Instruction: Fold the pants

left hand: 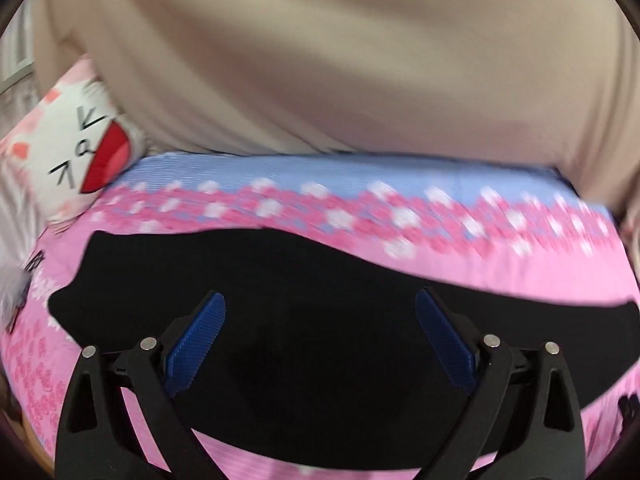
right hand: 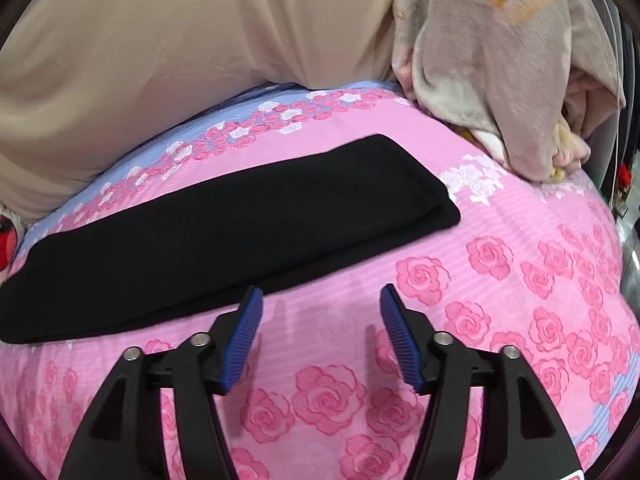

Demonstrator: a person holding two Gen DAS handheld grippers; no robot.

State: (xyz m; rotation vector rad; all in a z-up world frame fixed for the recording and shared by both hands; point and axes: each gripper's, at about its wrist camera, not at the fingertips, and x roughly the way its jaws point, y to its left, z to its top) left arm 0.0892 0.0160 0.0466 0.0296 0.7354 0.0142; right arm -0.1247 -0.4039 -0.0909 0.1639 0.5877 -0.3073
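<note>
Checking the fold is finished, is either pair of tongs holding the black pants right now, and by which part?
Nothing is held. The left tongs and right tongs both stand open and empty, and the black pants lie flat on the pink floral bedsheet.

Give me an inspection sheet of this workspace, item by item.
Surface: bed with pink rose-print sheet, a blue band along its far edge.
Job's things: black pants lying flat as a long folded strip.
Clutter: crumpled beige blanket at the far right; white cartoon-face pillow at the left.
Grippers: left hand-held gripper open above the pants, nothing between its fingers; right hand-held gripper open over bare sheet beside the pants' near edge.
Cables: nothing seen.
Surroundings: tan fabric behind the bed.
</note>
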